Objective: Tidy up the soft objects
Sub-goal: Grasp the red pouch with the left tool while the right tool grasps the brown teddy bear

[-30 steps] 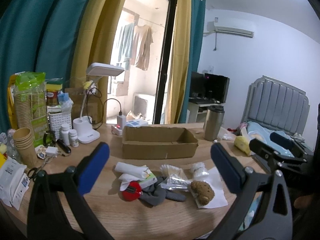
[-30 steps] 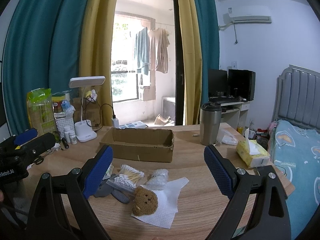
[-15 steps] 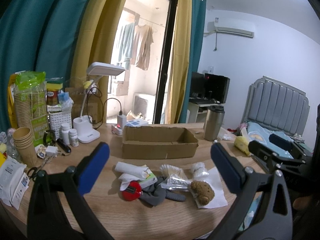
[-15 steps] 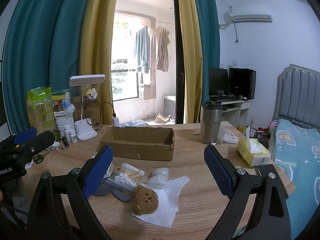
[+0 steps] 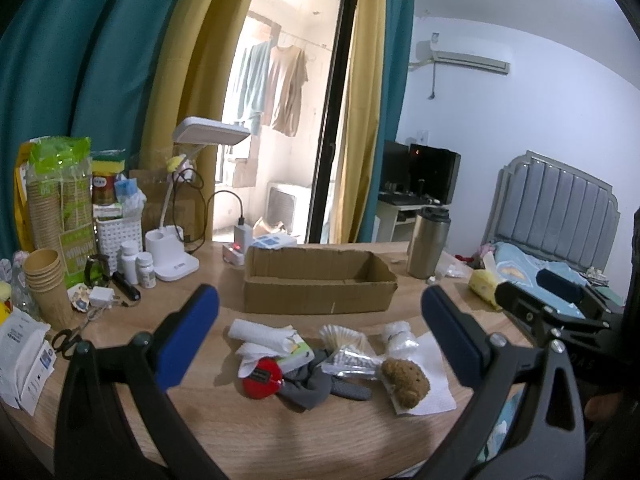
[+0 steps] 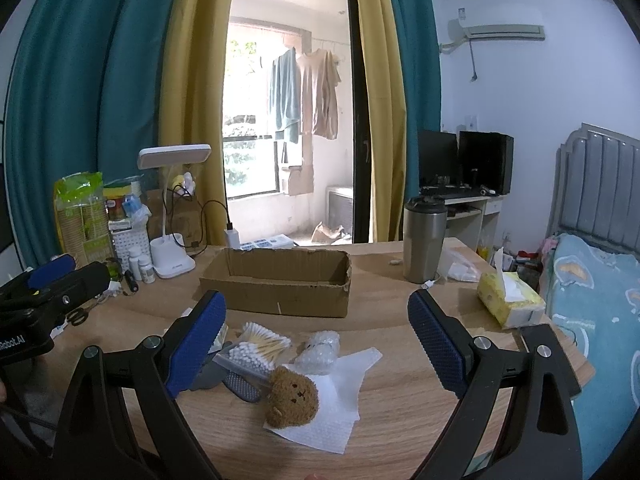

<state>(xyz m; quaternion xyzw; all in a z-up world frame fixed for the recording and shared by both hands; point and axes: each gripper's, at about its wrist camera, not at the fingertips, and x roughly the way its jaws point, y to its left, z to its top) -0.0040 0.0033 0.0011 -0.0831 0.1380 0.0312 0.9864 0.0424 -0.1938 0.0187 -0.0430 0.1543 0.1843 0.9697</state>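
Note:
A pile of small items lies on the wooden table in front of an open cardboard box (image 5: 320, 284) (image 6: 280, 280). It holds a brown plush bear (image 5: 405, 382) (image 6: 292, 397) on a white paper towel (image 6: 340, 408), a grey sock (image 5: 312, 384), a red round item (image 5: 262, 376), a tissue pack (image 5: 294, 348), a bag of cotton swabs (image 6: 260, 346) and a bubble-wrap bundle (image 6: 320, 352). My left gripper (image 5: 320, 332) is open and empty above the pile. My right gripper (image 6: 316, 344) is open and empty above the bear.
A steel tumbler (image 6: 424, 240) stands right of the box. A yellow tissue box (image 6: 510, 304) sits near the right table edge. A desk lamp (image 5: 176, 240), pill bottles (image 5: 138, 268), paper cups (image 5: 44, 284) and scissors (image 5: 66, 338) crowd the left side. A bed (image 6: 600, 280) is at right.
Both grippers have shifted very slightly; the pile and the box have not moved.

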